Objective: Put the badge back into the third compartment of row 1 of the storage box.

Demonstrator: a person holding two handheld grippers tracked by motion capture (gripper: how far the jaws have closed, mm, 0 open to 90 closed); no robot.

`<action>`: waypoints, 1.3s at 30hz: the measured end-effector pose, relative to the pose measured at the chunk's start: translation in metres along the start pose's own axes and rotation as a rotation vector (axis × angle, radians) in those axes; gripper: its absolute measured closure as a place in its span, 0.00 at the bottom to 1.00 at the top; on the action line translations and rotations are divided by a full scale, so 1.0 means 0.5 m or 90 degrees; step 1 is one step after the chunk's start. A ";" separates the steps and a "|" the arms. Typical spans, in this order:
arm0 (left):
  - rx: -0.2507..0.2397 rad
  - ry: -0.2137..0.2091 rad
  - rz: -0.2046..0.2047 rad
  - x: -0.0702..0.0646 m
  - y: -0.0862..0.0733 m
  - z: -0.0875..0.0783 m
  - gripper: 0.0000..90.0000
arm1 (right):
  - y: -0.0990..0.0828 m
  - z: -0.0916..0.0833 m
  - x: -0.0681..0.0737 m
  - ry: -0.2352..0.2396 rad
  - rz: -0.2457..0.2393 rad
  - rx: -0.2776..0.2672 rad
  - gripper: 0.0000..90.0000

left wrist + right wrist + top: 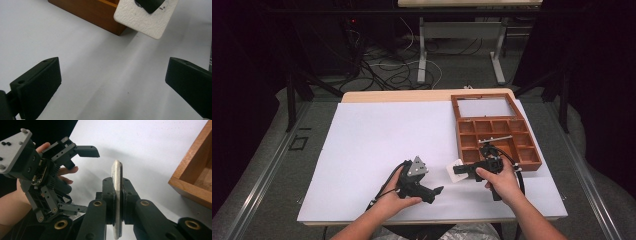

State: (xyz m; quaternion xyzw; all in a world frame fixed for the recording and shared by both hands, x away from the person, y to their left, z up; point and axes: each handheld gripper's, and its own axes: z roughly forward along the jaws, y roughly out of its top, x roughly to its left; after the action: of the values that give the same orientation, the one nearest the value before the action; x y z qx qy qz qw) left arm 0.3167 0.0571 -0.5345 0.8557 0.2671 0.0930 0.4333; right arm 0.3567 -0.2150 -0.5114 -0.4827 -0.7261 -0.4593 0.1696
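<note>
A white tabletop (372,150) is seen, with a wooden compartment box (497,131) set at its far right corner, lid opened back. Near the front edge, the left gripper (436,192) is held with jaws spread wide and empty. Just beside the box's front left corner, a small white tile (117,195) is clamped edge-on by the right gripper (117,205).

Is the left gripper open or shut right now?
Open. The left gripper has its jaws wide apart with only bare white table sheet between them.
</note>
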 end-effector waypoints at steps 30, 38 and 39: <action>-0.033 0.029 -0.049 0.050 -0.003 -0.019 0.01 | 0.040 -0.041 -0.014 -0.063 -0.053 -0.040 0.94; -0.036 0.034 -0.054 0.054 -0.002 -0.019 0.01 | 0.070 -0.067 -0.005 -0.128 -0.129 -0.052 0.94; -0.040 0.035 -0.051 0.056 -0.002 -0.018 0.01 | 0.073 -0.070 -0.005 -0.135 -0.135 -0.051 0.94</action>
State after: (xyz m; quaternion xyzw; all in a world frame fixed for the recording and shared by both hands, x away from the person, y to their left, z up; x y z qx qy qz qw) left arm 0.3363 0.0791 -0.5318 0.8274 0.3098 0.1075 0.4560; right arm 0.3825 -0.2415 -0.4765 -0.4554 -0.7678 -0.4500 0.0230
